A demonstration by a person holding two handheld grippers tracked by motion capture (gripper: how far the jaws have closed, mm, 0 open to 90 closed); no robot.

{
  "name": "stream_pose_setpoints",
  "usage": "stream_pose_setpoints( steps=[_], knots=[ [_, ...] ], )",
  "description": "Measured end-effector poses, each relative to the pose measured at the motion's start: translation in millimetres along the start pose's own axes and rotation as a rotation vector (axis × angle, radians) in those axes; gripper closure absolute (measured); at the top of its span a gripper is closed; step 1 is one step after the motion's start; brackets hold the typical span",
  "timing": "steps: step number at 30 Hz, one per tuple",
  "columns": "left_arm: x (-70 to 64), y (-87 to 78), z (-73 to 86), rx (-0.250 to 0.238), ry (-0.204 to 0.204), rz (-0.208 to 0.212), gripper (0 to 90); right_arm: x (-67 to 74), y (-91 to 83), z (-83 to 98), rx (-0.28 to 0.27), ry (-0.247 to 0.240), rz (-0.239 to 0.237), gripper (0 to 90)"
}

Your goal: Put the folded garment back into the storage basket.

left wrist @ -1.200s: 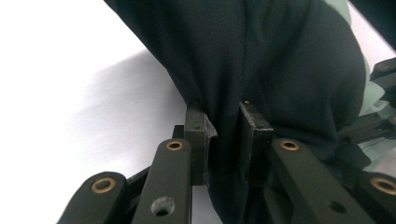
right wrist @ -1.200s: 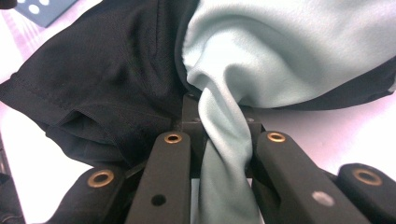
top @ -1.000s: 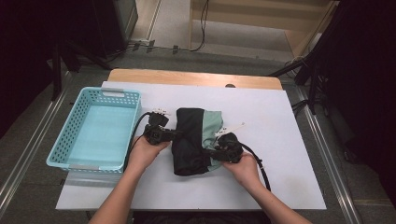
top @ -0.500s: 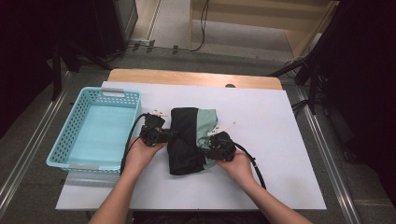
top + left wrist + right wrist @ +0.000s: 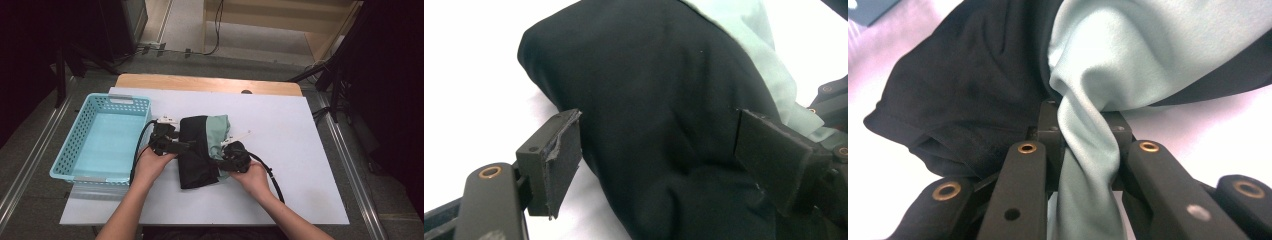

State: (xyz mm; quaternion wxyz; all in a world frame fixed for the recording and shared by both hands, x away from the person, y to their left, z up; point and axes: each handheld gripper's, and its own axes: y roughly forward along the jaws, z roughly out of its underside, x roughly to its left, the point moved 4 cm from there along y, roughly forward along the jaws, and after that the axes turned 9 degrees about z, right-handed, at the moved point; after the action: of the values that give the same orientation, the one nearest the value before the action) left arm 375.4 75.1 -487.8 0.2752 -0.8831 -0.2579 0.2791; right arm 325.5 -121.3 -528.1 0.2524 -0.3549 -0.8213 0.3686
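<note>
A folded garment, black with a mint-green lining, lies in the middle of the white table. My left gripper is at its left edge. Its jaws have just been opening and now stand wide, one on each side of the black cloth, with the pads not pressing on it. My right gripper is at the garment's right side, shut on a bunched strip of the green lining. The rest of the green fabric spreads out beyond the jaws over the black layer.
A light blue plastic basket stands to the left of the garment, close behind my left hand. A wooden strip runs along the table's far edge. Bare white table stretches to the right and front.
Both hands and the garment have shifted slightly to the left. The garment's shape has barely changed.
</note>
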Motion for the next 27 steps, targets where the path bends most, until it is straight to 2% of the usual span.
stream_pose_setpoints(
  steps=[6,9,12,18,22,27],
  knots=[
    [-2.1,2.1,-1.1,-0.013,-0.009,0.041,14.2,-0.6,-1.8,3.0,0.013,-0.003,-0.018,63.3],
    [-0.8,2.2,-1.4,-0.020,-0.004,0.047,12.4,0.1,-4.4,4.5,0.014,-0.017,-0.014,61.4],
    [0.3,2.9,-1.2,-0.020,0.000,0.047,8.1,-0.1,-6.5,6.0,0.023,-0.005,-0.036,55.9],
    [0.4,4.1,-0.9,-0.010,0.009,0.044,8.1,-3.2,-14.0,8.1,-0.021,-0.063,-0.032,38.4],
    [-0.2,4.2,-1.5,-0.014,0.010,0.042,8.1,-7.3,-20.5,9.3,-0.040,-0.094,-0.040,32.7],
    [-0.6,4.3,-2.1,-0.019,0.004,0.056,8.1,-12.3,-30.0,10.4,-0.056,-0.090,-0.047,30.1]
  ],
)
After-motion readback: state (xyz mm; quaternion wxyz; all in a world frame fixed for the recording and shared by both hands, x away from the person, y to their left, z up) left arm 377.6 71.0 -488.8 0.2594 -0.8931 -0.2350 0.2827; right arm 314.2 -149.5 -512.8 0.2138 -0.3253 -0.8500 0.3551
